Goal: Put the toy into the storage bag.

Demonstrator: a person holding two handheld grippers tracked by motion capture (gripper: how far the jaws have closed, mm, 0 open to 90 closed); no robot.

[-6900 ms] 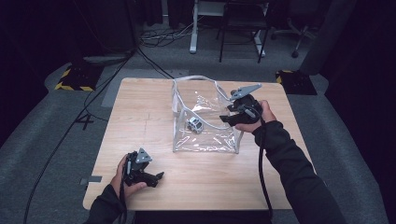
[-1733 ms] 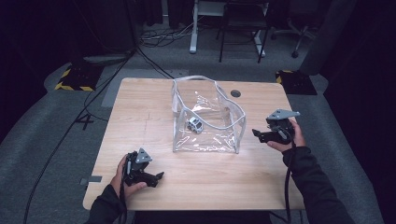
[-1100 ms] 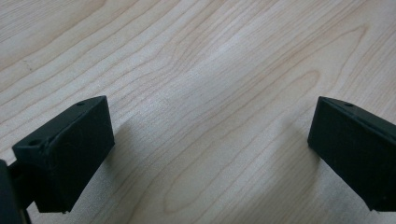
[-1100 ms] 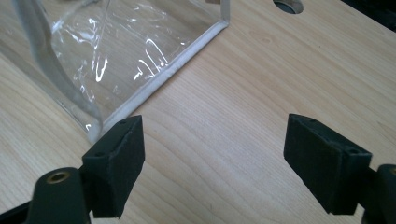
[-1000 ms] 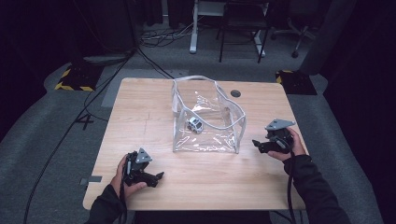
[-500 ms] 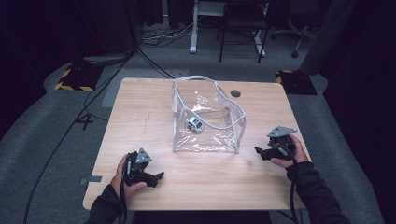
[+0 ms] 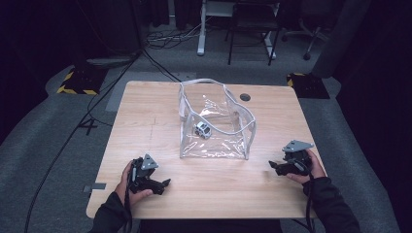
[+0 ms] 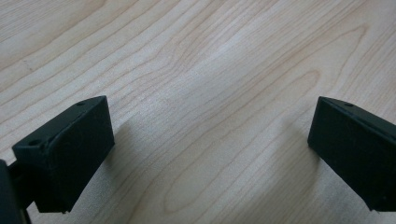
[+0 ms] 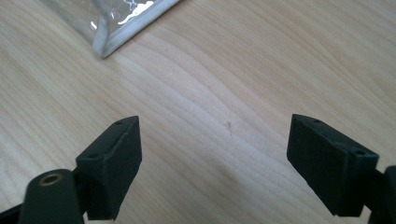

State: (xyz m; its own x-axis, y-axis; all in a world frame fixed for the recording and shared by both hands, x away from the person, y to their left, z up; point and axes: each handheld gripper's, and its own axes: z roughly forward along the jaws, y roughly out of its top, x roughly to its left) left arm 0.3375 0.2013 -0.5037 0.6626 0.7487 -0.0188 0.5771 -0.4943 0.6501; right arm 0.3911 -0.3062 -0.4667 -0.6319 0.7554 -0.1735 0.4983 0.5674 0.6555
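Bag [image 7: 216, 121]: clear, open-topped, upright at mid-table [image 7: 145, 111].
Inside: one small toy car [image 7: 203, 129].
Your left gripper [image 7: 163, 185]: jaws wide, empty.
Your right gripper [image 7: 273, 166]: jaws just widening, empty, beside bag corner.

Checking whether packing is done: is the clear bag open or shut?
Open. The clear bag stands upright on the table, its white-edged rim spread wide, with a small toy car lying inside.
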